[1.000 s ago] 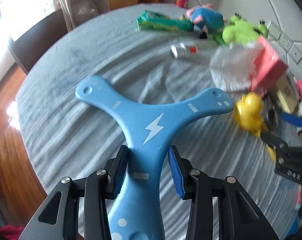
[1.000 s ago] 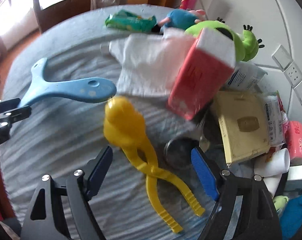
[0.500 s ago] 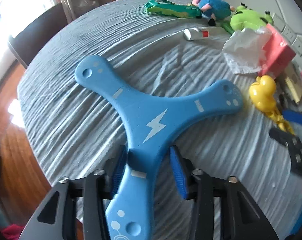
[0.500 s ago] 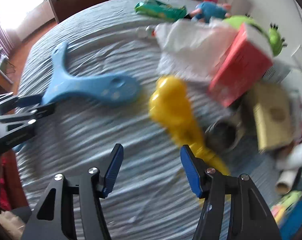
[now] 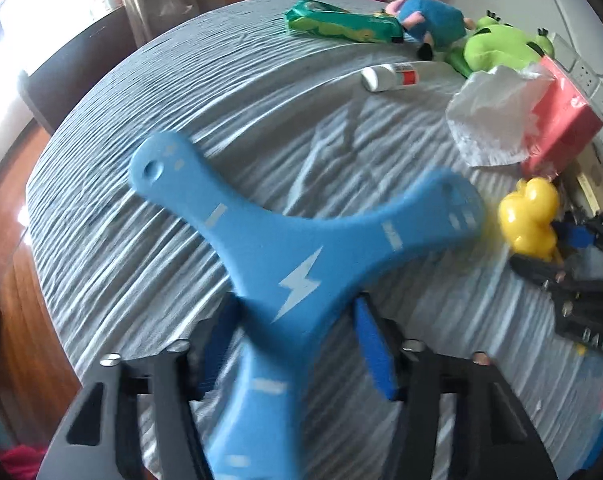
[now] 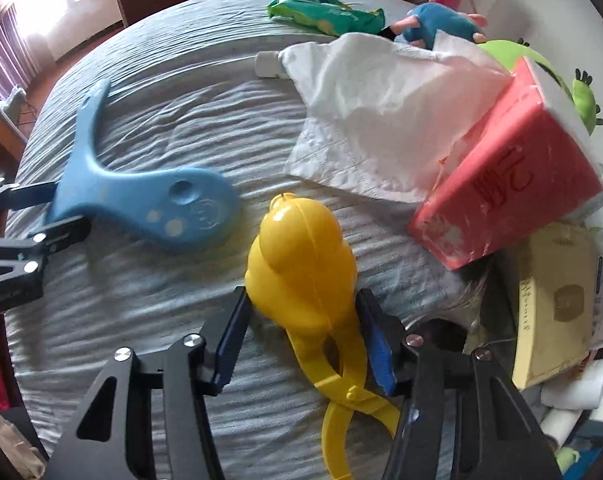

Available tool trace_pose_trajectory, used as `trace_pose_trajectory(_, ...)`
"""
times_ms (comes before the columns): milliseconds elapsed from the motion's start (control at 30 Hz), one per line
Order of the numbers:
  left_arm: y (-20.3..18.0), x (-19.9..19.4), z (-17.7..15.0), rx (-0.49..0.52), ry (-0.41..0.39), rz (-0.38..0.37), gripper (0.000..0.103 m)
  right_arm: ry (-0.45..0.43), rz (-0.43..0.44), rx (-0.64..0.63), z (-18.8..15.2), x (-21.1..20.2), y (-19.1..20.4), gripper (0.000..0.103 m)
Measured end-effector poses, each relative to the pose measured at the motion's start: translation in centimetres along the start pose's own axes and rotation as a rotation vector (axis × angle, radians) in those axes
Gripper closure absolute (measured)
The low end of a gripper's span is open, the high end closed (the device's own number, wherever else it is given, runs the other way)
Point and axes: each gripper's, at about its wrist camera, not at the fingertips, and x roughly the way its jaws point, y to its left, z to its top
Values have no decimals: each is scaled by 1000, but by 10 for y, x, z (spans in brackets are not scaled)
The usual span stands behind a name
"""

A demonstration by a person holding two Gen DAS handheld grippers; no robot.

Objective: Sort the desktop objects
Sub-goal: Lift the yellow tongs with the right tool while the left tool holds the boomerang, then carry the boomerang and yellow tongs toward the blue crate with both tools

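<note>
A blue three-armed boomerang [image 5: 293, 264] with a white lightning mark lies on the grey cloth. Its near arm runs between the fingers of my left gripper [image 5: 295, 344], which is open, with gaps at the pads. In the right wrist view the boomerang [image 6: 141, 204] lies at the left, and the left gripper [image 6: 49, 210] straddles its stem. A yellow duck-shaped clamp [image 6: 301, 256] lies in the middle. My right gripper [image 6: 303, 340] is open, its blue pads close against the duck's two sides. In the left wrist view the duck [image 5: 529, 216] is at the right, by the right gripper [image 5: 581, 256].
A pink tissue box [image 6: 513, 184] with a white tissue [image 6: 381, 112] pulled out lies just beyond the duck. A beige box [image 6: 553, 300] and clutter fill the right. Far back are a green packet [image 6: 325, 12], plush toys [image 5: 501, 46] and a white tube [image 5: 397, 76]. The table edge [image 5: 53, 280] drops off at the left.
My left gripper's fingers have spread apart from the boomerang's arm, and the boomerang has shifted. My right gripper has narrowed and come down around the yellow duck.
</note>
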Motion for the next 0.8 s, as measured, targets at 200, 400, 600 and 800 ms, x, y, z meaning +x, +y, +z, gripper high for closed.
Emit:
trace_pose_trajectory(200, -6, 0, 5, -4, -1, -3, 48, 7, 27, 12, -2, 5, 10, 50)
trace_pose_trajectory(400, -11, -2, 9, -6, -3, -6, 53, -43, 4, 70, -2, 3, 9, 53)
trace_pose_trajectory(600, -15, -30, 16, 17, -75, -11, 56, -116, 14, 154, 4, -17, 3, 53)
trace_pose_trajectory(800, -12, -69, 31, 43, -167, -19, 56, -235, 42, 266, 5, -57, -5, 53)
